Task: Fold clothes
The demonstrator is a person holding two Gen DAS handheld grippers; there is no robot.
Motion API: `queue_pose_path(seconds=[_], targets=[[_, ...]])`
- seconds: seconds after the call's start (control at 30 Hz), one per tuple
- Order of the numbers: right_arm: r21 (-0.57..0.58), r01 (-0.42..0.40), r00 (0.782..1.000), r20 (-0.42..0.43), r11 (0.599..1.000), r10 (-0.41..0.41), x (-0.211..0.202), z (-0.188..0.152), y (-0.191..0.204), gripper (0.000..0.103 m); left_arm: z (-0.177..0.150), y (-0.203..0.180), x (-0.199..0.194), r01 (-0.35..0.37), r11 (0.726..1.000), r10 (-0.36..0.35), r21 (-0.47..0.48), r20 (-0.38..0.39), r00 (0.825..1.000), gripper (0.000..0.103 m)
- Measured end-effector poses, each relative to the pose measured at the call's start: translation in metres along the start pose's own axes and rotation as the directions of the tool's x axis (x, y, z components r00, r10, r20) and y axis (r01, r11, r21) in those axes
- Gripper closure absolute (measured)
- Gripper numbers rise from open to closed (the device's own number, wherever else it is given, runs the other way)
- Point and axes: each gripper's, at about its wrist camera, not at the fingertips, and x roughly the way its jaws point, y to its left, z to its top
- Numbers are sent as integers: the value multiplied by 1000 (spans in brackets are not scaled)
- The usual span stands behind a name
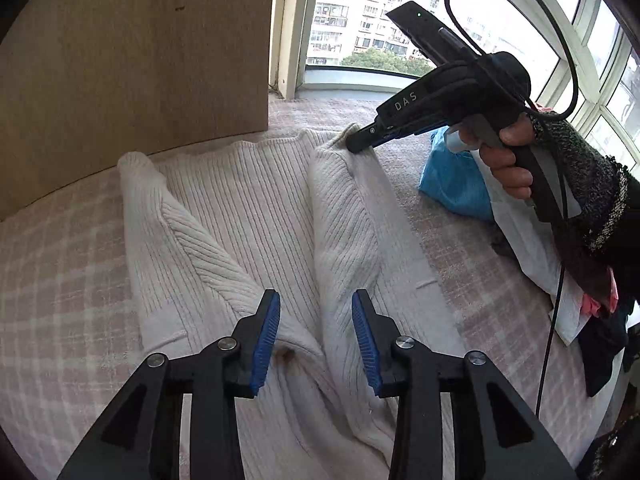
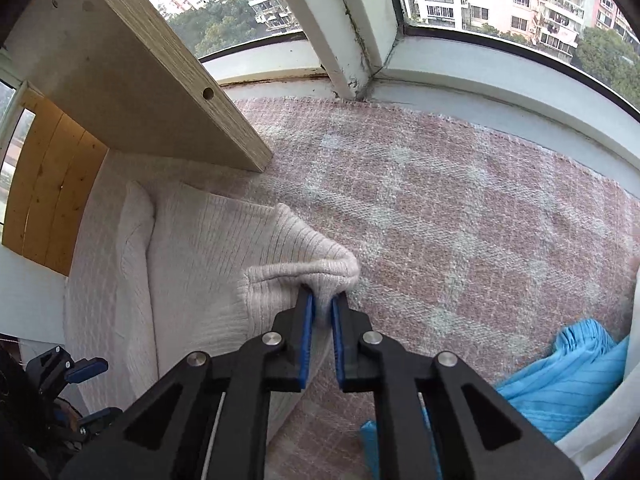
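A cream ribbed knit sweater (image 1: 248, 216) lies on the pink checked cover, its sides folded in toward the middle. My left gripper (image 1: 316, 312) is open, hovering just above the sweater's near end, holding nothing. My right gripper (image 1: 356, 142) is seen from the left wrist view at the sweater's far right corner. In the right wrist view the right gripper (image 2: 323, 300) is shut on a bunched corner of the sweater (image 2: 304, 268) and lifts it slightly off the cover.
A wooden board (image 1: 132, 64) stands at the far left of the cover. A blue cloth (image 1: 456, 184) and a pile of other clothes (image 1: 588, 308) lie to the right. Windows (image 2: 500, 8) run along the far edge of the cover (image 2: 460, 208).
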Motion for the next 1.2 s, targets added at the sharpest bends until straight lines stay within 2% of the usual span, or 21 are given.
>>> queue_pose_path(seconds=[0.07, 0.13, 0.17, 0.2, 0.3, 0.4, 0.47, 0.57, 0.63, 0.7, 0.8, 0.9, 1.0, 1.13, 1.2], targets=[[-16, 36, 998, 53, 999, -35, -17, -6, 2, 84, -6, 8, -20, -15, 1000, 15, -9, 15, 1000, 63], [-44, 65, 990, 127, 997, -59, -41, -17, 9, 84, -15, 14, -33, -38, 999, 38, -9, 9, 999, 63], [-77, 29, 992, 127, 997, -19, -47, -24, 15, 84, -21, 17, -38, -50, 999, 50, -8, 3, 999, 63], [-107, -15, 995, 101, 994, 26, -47, -31, 25, 84, -26, 18, -41, -51, 999, 51, -10, -4, 999, 63], [-172, -64, 998, 2, 983, 65, -21, -47, 58, 84, -35, 21, -39, -17, 999, 17, -34, -19, 1000, 63], [-206, -63, 997, -56, 977, 53, 10, -62, 79, 84, -31, 20, -26, -18, 999, 17, -52, -20, 1000, 63], [-210, -65, 997, -58, 976, 54, 23, -63, 87, 81, -24, 22, -15, -31, 997, 30, -67, -15, 999, 63], [-220, -64, 998, -32, 973, 58, 10, -56, 92, 81, -11, 26, 9, -56, 993, 53, -100, -28, 998, 63], [-228, -64, 998, -6, 972, 64, 5, -48, 99, 81, -9, 26, 26, -40, 993, 36, -113, -44, 998, 64], [-237, -64, 997, 23, 969, 72, 3, -38, 108, 81, -11, 23, 34, -15, 995, 12, -97, -28, 1000, 65], [-250, -65, 994, 64, 966, 84, 1, -22, 122, 81, -14, 20, 33, -12, 997, 11, -79, -16, 1000, 67], [-269, -93, 990, 81, 959, 118, 26, -10, 146, 81, -18, 18, 25, -18, 997, 18, -78, -1, 1000, 67], [-253, -124, 989, 48, 960, 140, 48, -2, 158, 81, -22, 18, 13, -26, 996, 27, -88, 17, 999, 67], [-242, -141, 988, 28, 960, 152, 71, 6, 162, 82, -34, 22, 10, -38, 996, 38, -82, 1, 999, 67], [-233, -176, 982, 23, 956, 187, 70, 6, 162, 92, -39, 26, 12, -32, 995, 32, -93, -6, 999, 67]])
